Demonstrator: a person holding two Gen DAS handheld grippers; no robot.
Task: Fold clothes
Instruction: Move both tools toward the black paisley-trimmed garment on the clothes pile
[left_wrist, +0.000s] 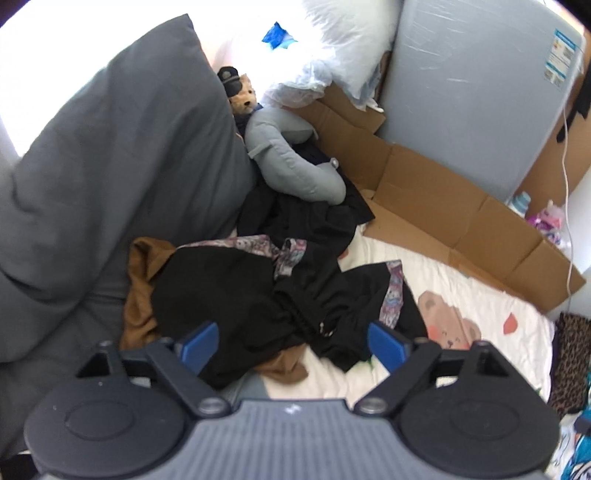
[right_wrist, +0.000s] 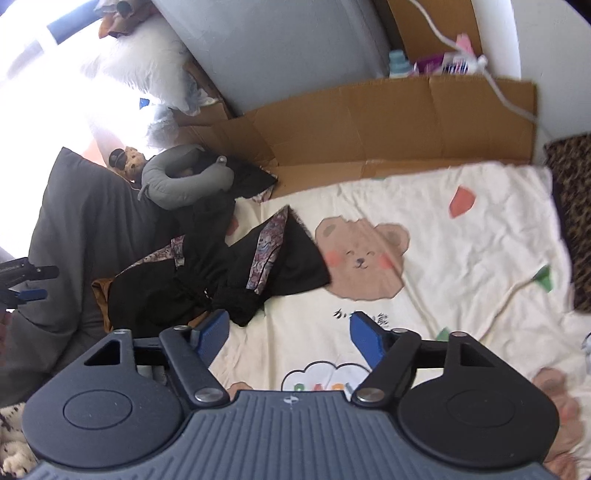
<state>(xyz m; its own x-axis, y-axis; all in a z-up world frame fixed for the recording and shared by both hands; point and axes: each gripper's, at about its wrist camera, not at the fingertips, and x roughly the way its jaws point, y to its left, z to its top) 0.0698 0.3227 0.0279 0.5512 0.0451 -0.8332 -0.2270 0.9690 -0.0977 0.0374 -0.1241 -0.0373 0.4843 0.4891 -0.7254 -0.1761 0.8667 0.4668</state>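
Nearest to the left wrist camera was the left gripper (left_wrist: 293, 341), and its jaws stood apart with nothing pressed between them. Its blue pads (left_wrist: 201, 341) hung just above a crumpled black garment (left_wrist: 236, 291), which had a patterned trim (left_wrist: 288, 254) of pale floral cloth. This garment lay in a heap on the bed, partly over a brown garment (left_wrist: 138, 295), and more dark clothes were piled behind it toward a grey neck pillow (left_wrist: 291, 162). A big grey cushion (left_wrist: 110, 155) leaned at the left side of the heap.

In the right wrist view the right gripper (right_wrist: 290, 334) also had its jaws apart and empty. It was over the cream bear-print sheet (right_wrist: 424, 206), just beside the lower edge of the same black garment (right_wrist: 291, 254). Flattened cardboard (right_wrist: 369, 122) lay along the far edge of the bed.

The black cloth looked thin, light and very soft, so it would probably hang limp and slip into new wrinkles when lifted. It seemed not fragile. A good hold would likely be on a hem or a corner, for example the pointed end near the printed bear, with the other jaws on the opposite edge. Taking the bunched middle could catch several layers together, or the brown garment below.
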